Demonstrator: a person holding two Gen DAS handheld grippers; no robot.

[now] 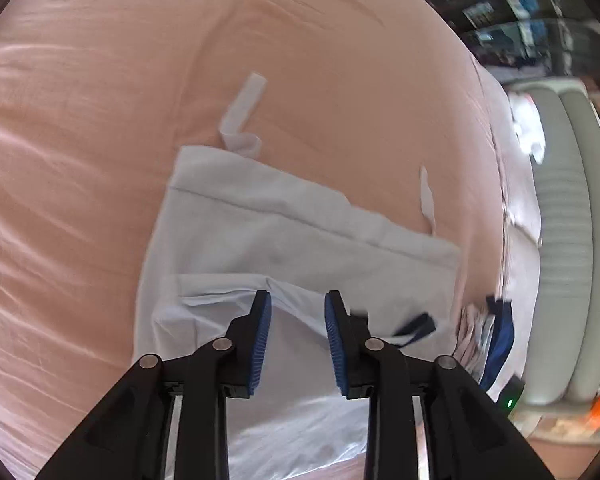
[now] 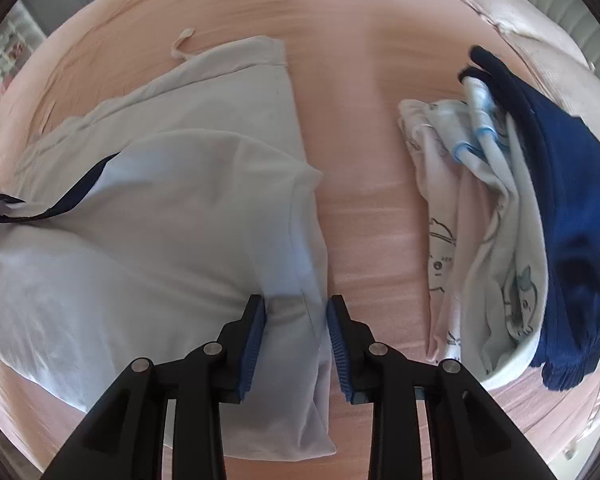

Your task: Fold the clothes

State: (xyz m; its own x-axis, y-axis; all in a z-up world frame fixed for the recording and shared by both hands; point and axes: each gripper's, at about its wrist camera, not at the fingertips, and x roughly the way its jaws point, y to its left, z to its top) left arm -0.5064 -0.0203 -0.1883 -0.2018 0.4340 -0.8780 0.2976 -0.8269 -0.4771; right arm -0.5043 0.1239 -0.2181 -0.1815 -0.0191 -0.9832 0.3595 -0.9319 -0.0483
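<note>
A pale blue garment [image 1: 284, 240] with white drawstrings [image 1: 242, 116] lies partly folded on the pink bed sheet [image 1: 80, 140]. It has a dark navy trim [image 2: 76, 188]. My left gripper [image 1: 298, 304] is open just above a folded layer of it. My right gripper [image 2: 296, 308] is open, its jaws on either side of the garment's right edge [image 2: 300, 280]. The garment [image 2: 160, 220] fills the left half of the right wrist view. In that view the other gripper's tip shows at the far left edge by the trim.
A pile of folded clothes lies to the right: a white printed piece [image 2: 452, 220] and a dark blue one [image 2: 572, 216]. It also shows in the left wrist view [image 1: 496, 336]. A grey padded headboard [image 1: 568, 240] and shelves [image 1: 512, 12] stand beyond the bed.
</note>
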